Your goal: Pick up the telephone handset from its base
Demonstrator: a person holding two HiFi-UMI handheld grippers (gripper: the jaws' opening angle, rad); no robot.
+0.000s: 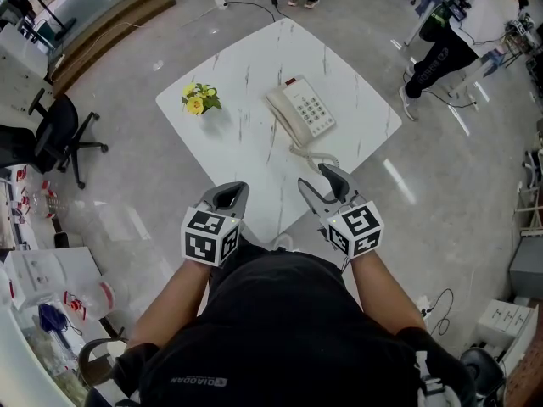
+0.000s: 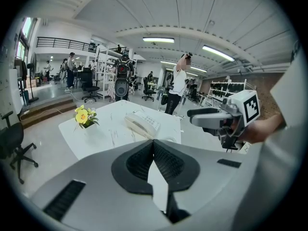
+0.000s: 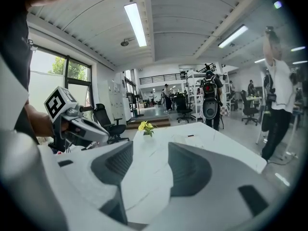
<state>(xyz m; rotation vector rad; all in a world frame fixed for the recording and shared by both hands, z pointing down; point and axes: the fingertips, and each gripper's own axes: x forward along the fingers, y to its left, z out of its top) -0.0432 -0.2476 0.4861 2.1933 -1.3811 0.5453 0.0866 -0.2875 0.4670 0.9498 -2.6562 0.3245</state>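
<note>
A cream telephone [image 1: 303, 110] lies on the white marble table [image 1: 246, 147], its handset [image 1: 284, 119] resting along the base's left side and a coiled cord [image 1: 316, 154] trailing toward me. Both grippers hover over the table's near corner, short of the phone and touching nothing. My left gripper [image 1: 231, 188] has its pads together, seen closed in the left gripper view [image 2: 154, 143], where the phone [image 2: 142, 124] lies ahead. My right gripper [image 1: 314, 176] stands open with only bare table between its pads [image 3: 150, 148].
A small pot of yellow flowers [image 1: 200, 99] stands at the table's left. A black office chair [image 1: 59, 130] is on the floor to the left, shelving and clutter at the near left. A person [image 1: 450, 36] stands beyond the table's right side.
</note>
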